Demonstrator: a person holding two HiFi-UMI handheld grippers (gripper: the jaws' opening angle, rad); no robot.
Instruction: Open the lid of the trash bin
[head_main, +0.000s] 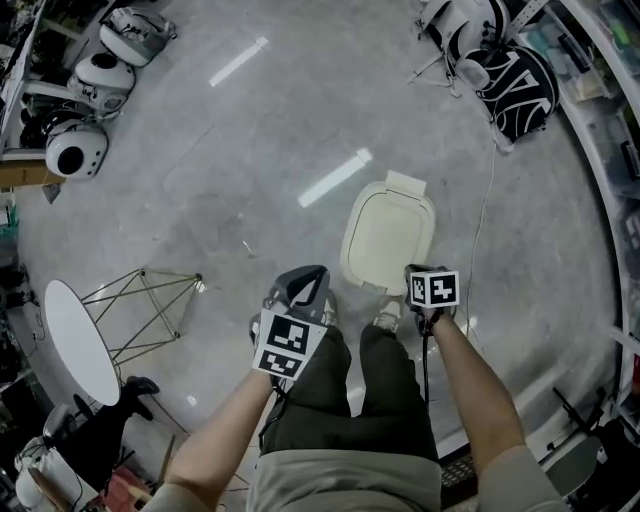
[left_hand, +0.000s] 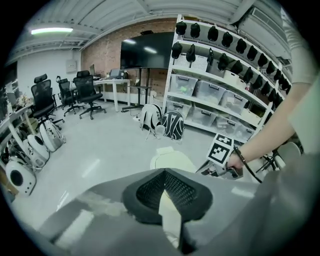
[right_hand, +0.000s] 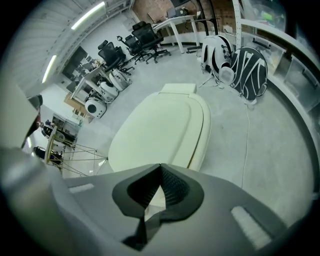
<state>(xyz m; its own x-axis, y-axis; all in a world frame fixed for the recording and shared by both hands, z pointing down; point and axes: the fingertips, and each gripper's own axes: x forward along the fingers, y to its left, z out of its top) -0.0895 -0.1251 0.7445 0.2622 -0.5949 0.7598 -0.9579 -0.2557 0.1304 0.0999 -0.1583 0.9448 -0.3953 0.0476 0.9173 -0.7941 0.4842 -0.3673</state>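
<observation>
Bin stands on the grey floor in the head view, just ahead of the person's shoes, with its cream lid flat and shut. The left gripper hangs to the left of the bin, above the left shoe and apart from the lid. The right gripper hangs over the bin's near right corner; whether it touches cannot be told from here. A thin cable runs along the floor to the right of the bin. Black-and-white bags lie at the upper right, and a white table on a wire frame stands well to the left.

From the left gripper view, the left gripper has its jaws clenched, the dark ribbed pads meeting at the tips with nothing between them. Beyond them the bin shows low on the floor. To its right is the right gripper in the person's hand. Shelves with boxes line the right wall, the bags lean at their foot, and office chairs stand far left.

From the right gripper view, the right gripper is clenched too, tips together and empty. It hangs over the near edge of the lid, which fills the middle and sits shut on the bin. The bags lie beyond at the right, and the chairs stand farther back.
</observation>
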